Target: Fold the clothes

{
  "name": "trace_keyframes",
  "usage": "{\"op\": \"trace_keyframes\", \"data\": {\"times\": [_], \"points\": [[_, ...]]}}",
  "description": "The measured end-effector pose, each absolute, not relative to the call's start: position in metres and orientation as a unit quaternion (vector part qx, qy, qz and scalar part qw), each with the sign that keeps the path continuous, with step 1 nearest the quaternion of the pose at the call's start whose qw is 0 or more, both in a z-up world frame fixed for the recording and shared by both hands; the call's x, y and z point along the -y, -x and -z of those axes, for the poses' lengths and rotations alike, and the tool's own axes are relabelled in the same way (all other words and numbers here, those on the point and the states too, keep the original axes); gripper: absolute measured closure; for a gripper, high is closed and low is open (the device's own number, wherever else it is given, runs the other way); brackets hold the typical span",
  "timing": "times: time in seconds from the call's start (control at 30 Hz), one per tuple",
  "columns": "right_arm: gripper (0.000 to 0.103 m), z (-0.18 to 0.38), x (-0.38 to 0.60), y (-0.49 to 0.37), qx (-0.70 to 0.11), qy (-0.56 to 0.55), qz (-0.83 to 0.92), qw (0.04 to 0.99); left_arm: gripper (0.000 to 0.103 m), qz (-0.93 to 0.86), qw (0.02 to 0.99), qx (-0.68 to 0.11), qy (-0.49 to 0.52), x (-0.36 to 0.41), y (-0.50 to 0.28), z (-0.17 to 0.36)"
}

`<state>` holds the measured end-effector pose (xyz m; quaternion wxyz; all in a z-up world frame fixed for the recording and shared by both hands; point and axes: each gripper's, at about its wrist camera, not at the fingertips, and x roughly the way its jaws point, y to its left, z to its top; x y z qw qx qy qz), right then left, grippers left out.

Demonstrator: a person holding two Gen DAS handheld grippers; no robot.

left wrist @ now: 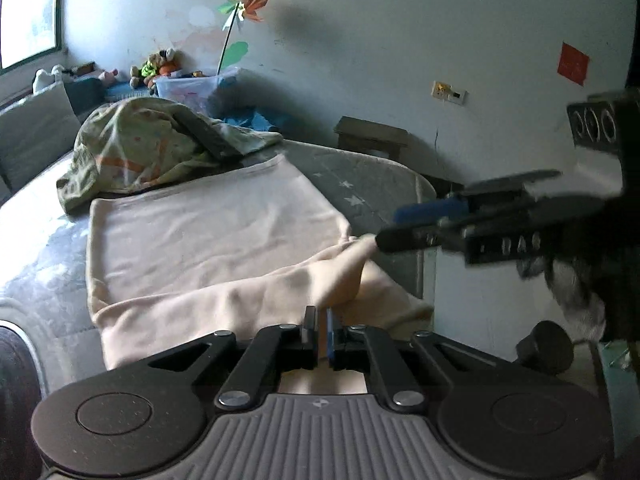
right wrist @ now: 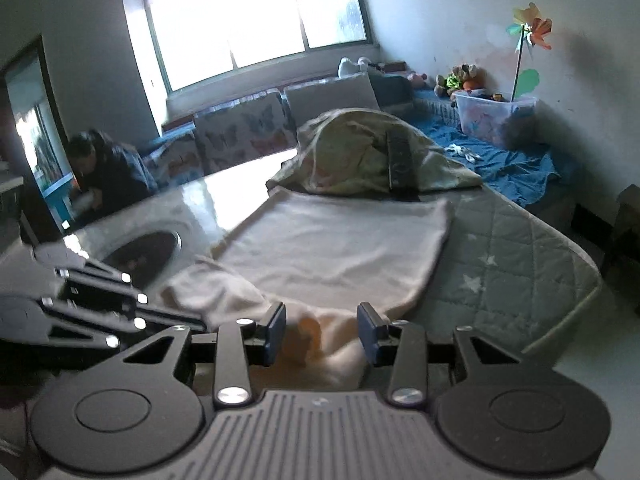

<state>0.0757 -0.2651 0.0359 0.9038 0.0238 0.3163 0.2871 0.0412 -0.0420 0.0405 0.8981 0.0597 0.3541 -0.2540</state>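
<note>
A cream garment [left wrist: 208, 232] lies spread on the grey quilted tabletop [left wrist: 360, 184], its near edge bunched and lifted. My left gripper [left wrist: 320, 320] is shut on that near edge; a thin fold of fabric shows between its pads. In the right wrist view it comes in from the left [right wrist: 200, 320]. My right gripper [right wrist: 322, 328] has its jaws apart, with the bunched cream garment [right wrist: 332, 256] between them and not pinched. In the left wrist view the right gripper [left wrist: 390, 226] reaches in from the right, and a peak of cloth touches its lower finger.
A green patterned blanket [left wrist: 140, 148] with a dark flat object on it is heaped behind the garment. A person [right wrist: 108, 172] sits at the far left. A clear toy box [right wrist: 492, 116], cushions and a wooden stool [left wrist: 372, 136] ring the table. The table's edge [right wrist: 568, 320] drops off at the right.
</note>
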Motion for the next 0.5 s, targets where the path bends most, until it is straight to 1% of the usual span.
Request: {"op": "trace_keyframes", "data": {"times": [0.17, 0.23, 0.3, 0.33, 0.5], "points": [[0.063, -0.032, 0.262, -0.081, -0.326, -0.023, -0.283, 0.902, 0.095, 0.229, 0.905, -0.352, -0.064, 0.020, -0.042, -0.045], [0.063, -0.028, 0.261, -0.085, -0.340, -0.024, -0.282, 0.897, 0.093, 0.214, 0.909, -0.352, -0.066, 0.010, -0.043, -0.046], [0.063, -0.023, 0.256, -0.086, -0.354, -0.019, -0.293, 0.888, 0.085, 0.199, 0.912, -0.353, -0.068, 0.002, -0.045, -0.046], [0.063, -0.022, 0.253, -0.085, -0.356, -0.012, -0.297, 0.886, 0.083, 0.191, 0.913, -0.355, -0.068, -0.001, -0.047, -0.045], [0.065, -0.009, 0.230, -0.067, -0.382, 0.050, -0.336, 0.860, 0.082, 0.174, 0.917, -0.350, -0.076, -0.006, -0.054, -0.045]]}}
